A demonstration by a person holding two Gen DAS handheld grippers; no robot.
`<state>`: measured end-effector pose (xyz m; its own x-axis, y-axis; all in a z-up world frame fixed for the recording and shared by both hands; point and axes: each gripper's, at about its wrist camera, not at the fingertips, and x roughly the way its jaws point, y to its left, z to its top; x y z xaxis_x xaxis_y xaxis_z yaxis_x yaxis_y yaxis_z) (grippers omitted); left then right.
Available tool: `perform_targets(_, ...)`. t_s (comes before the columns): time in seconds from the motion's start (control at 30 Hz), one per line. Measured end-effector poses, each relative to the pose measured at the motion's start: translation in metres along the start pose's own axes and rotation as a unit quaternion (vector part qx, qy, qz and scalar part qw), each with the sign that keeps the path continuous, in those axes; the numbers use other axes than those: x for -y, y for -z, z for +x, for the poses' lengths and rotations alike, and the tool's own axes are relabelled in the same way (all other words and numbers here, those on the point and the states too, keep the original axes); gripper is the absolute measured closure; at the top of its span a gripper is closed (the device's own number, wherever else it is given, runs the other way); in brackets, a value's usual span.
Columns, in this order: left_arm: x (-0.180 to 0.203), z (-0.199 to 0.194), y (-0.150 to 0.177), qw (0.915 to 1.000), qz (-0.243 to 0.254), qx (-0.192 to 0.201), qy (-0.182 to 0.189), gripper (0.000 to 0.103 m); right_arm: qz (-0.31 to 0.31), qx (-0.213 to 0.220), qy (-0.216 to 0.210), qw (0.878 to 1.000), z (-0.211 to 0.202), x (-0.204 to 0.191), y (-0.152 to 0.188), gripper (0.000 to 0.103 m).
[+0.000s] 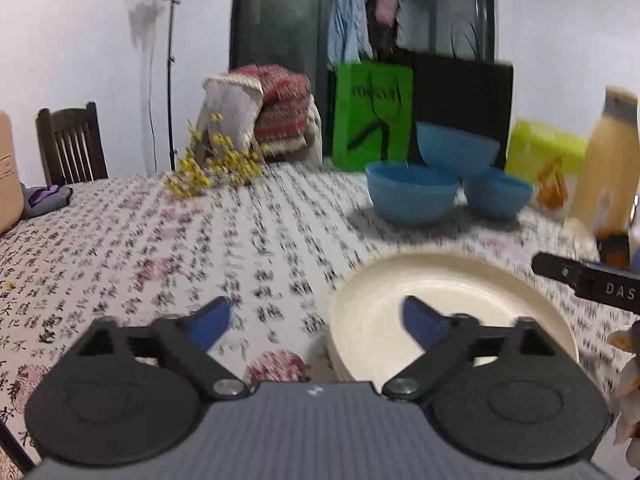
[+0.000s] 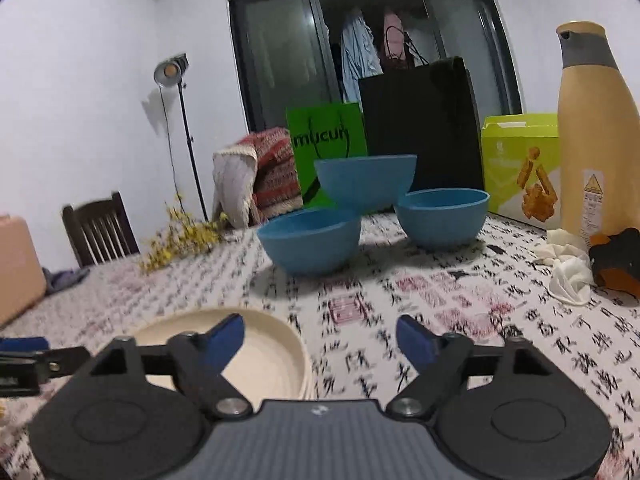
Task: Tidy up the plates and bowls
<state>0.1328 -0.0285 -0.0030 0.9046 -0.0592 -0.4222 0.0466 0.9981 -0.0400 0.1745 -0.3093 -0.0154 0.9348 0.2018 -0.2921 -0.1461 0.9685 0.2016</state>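
The stack of cream plates (image 1: 452, 300) sits on the counter (image 1: 160, 248), whose cloth is printed with calligraphy, just ahead of both grippers. The left gripper (image 1: 316, 322) has its fingers spread wide, its right finger (image 1: 424, 322) over the plate's face and the other over bare cloth; nothing is gripped. The right gripper (image 2: 320, 340) is wide too, its left finger (image 2: 226, 340) over the plate rim, and it holds nothing.

Farther back stand three blue bowls (image 2: 310, 240), two side by side and a third perched on top between them, in front of a green bag (image 2: 328, 140) and a black bag (image 2: 420, 120). A tan bottle (image 2: 596, 132) stands to the right.

The plates look settled as one pile, so the plate step seems finished. Next, I judge, the bowls need nesting: reach forward, close on the top bowl's rim and lift it clear without toppling the pair beneath.
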Motion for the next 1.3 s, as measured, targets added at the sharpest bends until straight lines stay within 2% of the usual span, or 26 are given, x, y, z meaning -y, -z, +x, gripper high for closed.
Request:
perform_targets(0.07,-0.008,-0.004,-0.001,0.9998,0.002,0.02,-0.01,0.0,-0.001,0.006,-0.001,1.0,0.003,0.005,-0.002,0.001)
perform_targets(0.1,-0.011,-0.004,-0.001,0.9996,0.005,0.024,-0.015,0.0,-0.001,0.011,-0.002,1.0,0.005,0.008,-0.002,0.0)
perform_targets(0.2,-0.028,-0.004,0.001,0.9992,-0.002,0.033,-0.022,0.0,0.005,0.019,-0.005,1.0,0.01,0.016,0.0,0.0)
perform_targets(0.4,-0.066,-0.005,0.011,0.9967,-0.061,0.046,-0.029,0.0,0.018,0.042,-0.026,0.999,0.008,0.022,0.007,0.0)
perform_targets(0.47,-0.073,-0.007,0.014,0.9954,-0.071,0.057,-0.029,0.0,0.023,0.038,-0.028,0.999,0.01,0.023,0.007,0.0)
perform_targets(0.8,-0.065,-0.008,0.02,0.9947,-0.053,0.08,-0.035,0.0,0.033,0.035,-0.019,0.999,0.012,0.023,0.009,0.0)
perform_targets(1.0,-0.072,-0.008,0.02,0.9938,-0.076,0.077,-0.028,0.0,0.03,0.039,-0.018,0.999,0.012,0.021,0.009,0.0)
perform_targets(1.3,-0.071,-0.009,0.021,0.9931,-0.078,0.081,-0.034,0.0,0.029,0.047,-0.012,0.998,0.009,0.02,0.01,0.0)
